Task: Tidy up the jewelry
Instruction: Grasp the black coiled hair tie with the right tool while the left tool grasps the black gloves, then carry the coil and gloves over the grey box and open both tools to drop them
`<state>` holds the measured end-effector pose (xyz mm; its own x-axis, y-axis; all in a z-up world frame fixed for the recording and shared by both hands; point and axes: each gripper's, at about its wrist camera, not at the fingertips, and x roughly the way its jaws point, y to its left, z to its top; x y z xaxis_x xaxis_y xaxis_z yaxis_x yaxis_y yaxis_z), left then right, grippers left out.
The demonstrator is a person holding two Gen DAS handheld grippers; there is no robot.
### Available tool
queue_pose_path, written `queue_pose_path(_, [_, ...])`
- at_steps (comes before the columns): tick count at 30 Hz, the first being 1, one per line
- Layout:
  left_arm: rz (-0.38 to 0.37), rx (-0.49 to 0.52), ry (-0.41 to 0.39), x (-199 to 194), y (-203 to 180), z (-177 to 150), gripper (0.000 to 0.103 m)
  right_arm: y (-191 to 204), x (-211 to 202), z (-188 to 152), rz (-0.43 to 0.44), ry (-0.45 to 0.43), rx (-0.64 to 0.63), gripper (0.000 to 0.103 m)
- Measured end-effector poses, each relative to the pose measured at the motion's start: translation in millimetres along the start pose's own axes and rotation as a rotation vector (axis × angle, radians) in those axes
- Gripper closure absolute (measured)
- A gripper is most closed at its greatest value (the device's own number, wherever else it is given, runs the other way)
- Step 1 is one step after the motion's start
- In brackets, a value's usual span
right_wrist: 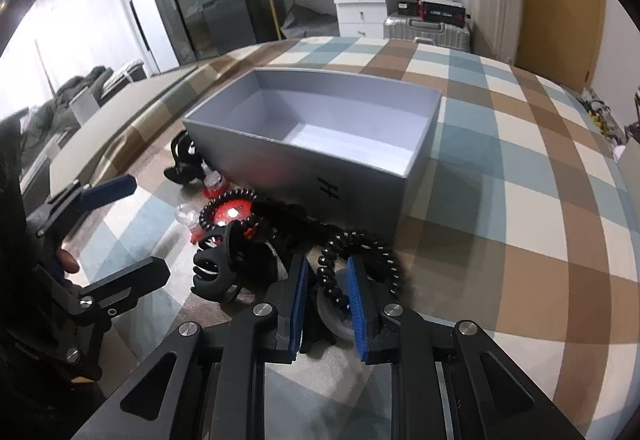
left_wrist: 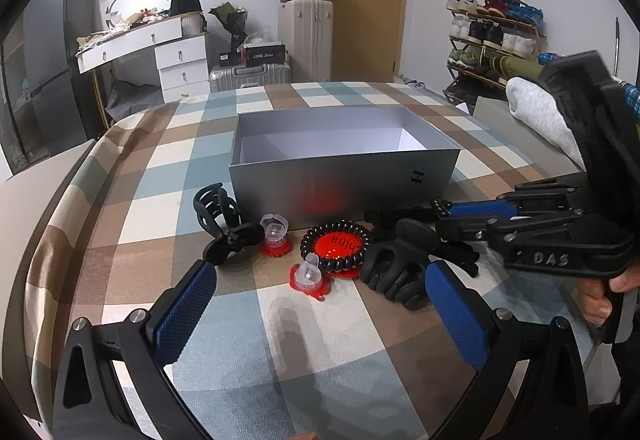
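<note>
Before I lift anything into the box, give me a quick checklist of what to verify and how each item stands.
1. Right gripper closed on the black coil hair tie: ok, pads press on it.
2. Only one item in that grip: cannot tell, a clear round piece sits between the pads.
3. Grey box open and empty: ok.
4. Left gripper clear of the pile: ok, open, holding nothing.
5. Path to the box free: ok.

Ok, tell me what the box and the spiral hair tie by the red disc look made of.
Box: looks like stiff cardboard, matte grey outside, paler inside; thin straight walls, crisp folded corners. Hair tie: likely glossy dark plastic coil; small highlights glint along its turns. Neither is certain from sight alone.
</note>
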<state>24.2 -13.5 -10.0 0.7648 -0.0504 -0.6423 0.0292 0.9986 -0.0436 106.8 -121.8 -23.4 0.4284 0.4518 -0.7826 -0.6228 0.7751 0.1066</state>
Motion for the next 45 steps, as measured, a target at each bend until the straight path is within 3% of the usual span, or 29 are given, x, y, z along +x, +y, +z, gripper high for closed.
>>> queue_pose_path(2, [0.001, 0.003, 0.0, 0.4, -1.0, 0.2, 0.001, 3.8, 0.5, -1.4, -0.031, -0.004, -0.026, 0.091])
queue_pose_path(4, [0.003, 0.006, 0.0, 0.4, -1.9, 0.2, 0.001, 5.4, -3.4, -3.3, -0.033, -0.018, -0.034, 0.093])
queue_pose_path(10, [-0.037, 0.009, 0.002, -3.3, -4.1, 0.0, 0.001, -10.0, -40.5, -18.4, 0.141, -0.175, 0.09, 0.094])
queue_pose_path(13, [-0.108, -0.005, 0.001, -6.2, -5.1, 0.9, 0.002, -15.4, -49.5, -23.6, 0.188, -0.207, 0.134, 0.094])
queue_pose_path(17, [-0.183, 0.024, 0.039, -0.1, -14.2, 2.3, 0.018, -18.8, -56.1, -28.2, 0.189, -0.221, 0.139, 0.094])
queue_pose_path(21, [-0.205, 0.074, 0.082, 11.0, -27.1, 4.0, 0.022, -20.2, -58.8, -29.7, 0.2, -0.223, 0.136, 0.094])
queue_pose_path(30, [-0.187, 0.115, 0.143, 24.2, -39.8, 6.8, 0.023, -28.0, -58.2, -30.9, 0.214, -0.223, 0.151, 0.094])
queue_pose_path(35, [-0.141, 0.126, 0.17, 28.8, -41.7, 4.5, 0.059, -27.4, -56.6, -30.7, 0.217, -0.217, 0.15, 0.094])
queue_pose_path(45, [-0.169, 0.106, 0.06, 5.2, -34.0, 5.6, 0.06, -23.2, -59.3, -29.0, 0.212, -0.236, 0.14, 0.094])
